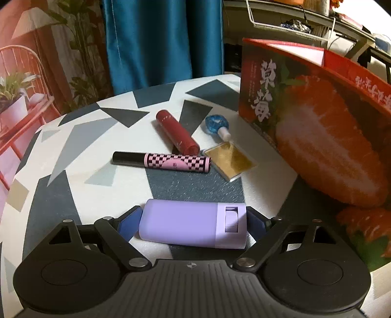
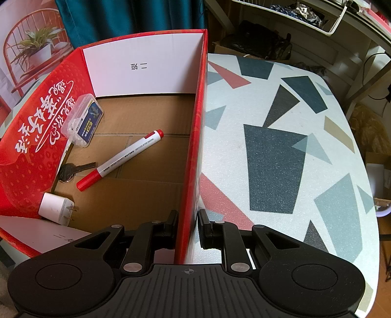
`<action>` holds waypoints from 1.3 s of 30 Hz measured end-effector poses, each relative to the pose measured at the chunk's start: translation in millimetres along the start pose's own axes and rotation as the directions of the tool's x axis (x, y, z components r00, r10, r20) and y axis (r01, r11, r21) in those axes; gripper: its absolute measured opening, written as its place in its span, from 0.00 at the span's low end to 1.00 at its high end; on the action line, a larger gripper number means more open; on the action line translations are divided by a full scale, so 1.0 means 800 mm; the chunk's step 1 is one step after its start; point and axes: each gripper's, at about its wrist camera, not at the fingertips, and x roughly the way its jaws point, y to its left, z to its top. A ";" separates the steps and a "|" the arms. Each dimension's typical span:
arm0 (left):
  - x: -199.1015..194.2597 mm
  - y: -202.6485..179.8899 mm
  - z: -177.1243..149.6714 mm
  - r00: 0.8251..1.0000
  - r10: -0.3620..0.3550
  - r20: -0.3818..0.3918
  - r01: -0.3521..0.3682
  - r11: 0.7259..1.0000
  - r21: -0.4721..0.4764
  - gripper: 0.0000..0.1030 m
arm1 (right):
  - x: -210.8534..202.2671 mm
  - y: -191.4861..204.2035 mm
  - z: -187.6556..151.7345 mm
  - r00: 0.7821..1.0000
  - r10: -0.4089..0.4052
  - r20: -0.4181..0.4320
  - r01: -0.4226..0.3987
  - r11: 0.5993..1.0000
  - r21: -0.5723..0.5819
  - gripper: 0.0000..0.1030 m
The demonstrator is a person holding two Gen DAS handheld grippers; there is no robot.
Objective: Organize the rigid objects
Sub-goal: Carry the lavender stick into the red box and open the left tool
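My left gripper [image 1: 194, 223] is shut on a lilac plastic case [image 1: 193, 223], held crosswise just above the table. Beyond it lie a pink checkered tube [image 1: 162, 162], a red tube [image 1: 177, 133], a gold flat packet [image 1: 229, 161] and a small blue-capped bottle [image 1: 216, 127]. The red strawberry box [image 1: 317, 137] stands to the right. My right gripper [image 2: 188, 228] is shut on the box's right wall [image 2: 195, 151]. Inside the box lie a red marker [image 2: 119, 160], a clear plastic case [image 2: 81, 119], a key [image 2: 70, 171] and a white charger plug [image 2: 56, 206].
The round table [image 2: 281, 159] has a white cloth with grey and red shapes. A teal curtain [image 1: 161, 41] hangs behind it. A white wire basket [image 1: 288, 19] and cluttered shelves stand at the back right.
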 end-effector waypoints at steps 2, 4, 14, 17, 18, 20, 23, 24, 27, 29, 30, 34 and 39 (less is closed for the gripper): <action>-0.011 -0.003 0.009 1.000 -0.006 0.024 0.007 1.000 -0.011 0.87 | 0.000 0.000 0.000 1.000 0.000 0.000 0.000 1.000 0.001 0.16; -0.027 -0.007 0.023 0.997 -0.032 0.065 0.033 0.999 -0.011 0.87 | 0.000 0.000 0.000 1.000 0.000 0.000 0.000 1.000 0.001 0.16; -0.118 -0.097 0.105 0.935 -0.226 0.272 0.165 0.959 0.232 0.87 | 0.000 0.000 0.000 1.000 0.000 -0.001 0.000 1.000 0.000 0.16; -0.118 -0.134 0.113 0.931 -0.260 0.257 0.165 0.926 0.339 0.87 | 0.000 -0.001 -0.001 1.000 0.002 0.001 -0.002 1.000 0.003 0.16; -0.115 -0.145 0.113 0.932 -0.259 0.253 0.156 0.917 0.366 0.87 | 0.000 -0.001 -0.002 1.000 0.005 0.000 -0.005 1.000 0.006 0.16; -0.106 -0.165 0.111 0.939 -0.241 0.246 0.122 0.901 0.416 0.87 | 0.000 -0.002 -0.003 1.000 0.008 0.002 -0.008 1.000 0.011 0.16; -0.088 -0.182 0.106 0.952 -0.221 0.213 0.094 0.870 0.483 0.87 | -0.001 -0.003 -0.004 1.000 0.009 0.002 -0.009 1.000 0.009 0.16; -0.084 -0.186 0.104 0.956 -0.211 0.203 0.082 0.859 0.505 0.87 | -0.001 -0.004 -0.003 1.000 0.010 0.001 -0.010 1.000 0.008 0.16; -0.073 -0.191 0.101 0.966 -0.194 0.170 0.069 0.830 0.554 0.88 | -0.001 -0.004 -0.003 1.000 0.012 0.000 -0.012 1.000 0.006 0.17; -0.066 -0.193 0.100 0.970 -0.189 0.153 0.069 0.816 0.573 0.88 | -0.002 -0.005 -0.003 1.000 0.013 0.001 -0.013 1.000 0.007 0.17; -0.063 -0.194 0.100 0.971 -0.187 0.146 0.069 0.813 0.578 0.88 | -0.002 -0.005 -0.003 1.000 0.014 0.002 -0.014 1.000 0.008 0.17; -0.057 -0.198 0.102 0.975 -0.199 0.094 0.107 0.803 0.586 0.88 | -0.002 -0.005 -0.002 1.000 0.015 0.001 -0.015 1.000 0.009 0.17; -0.051 -0.204 0.096 0.978 -0.203 0.051 0.133 0.792 0.595 0.88 | -0.002 -0.006 -0.003 1.000 0.015 0.001 -0.015 1.000 0.009 0.17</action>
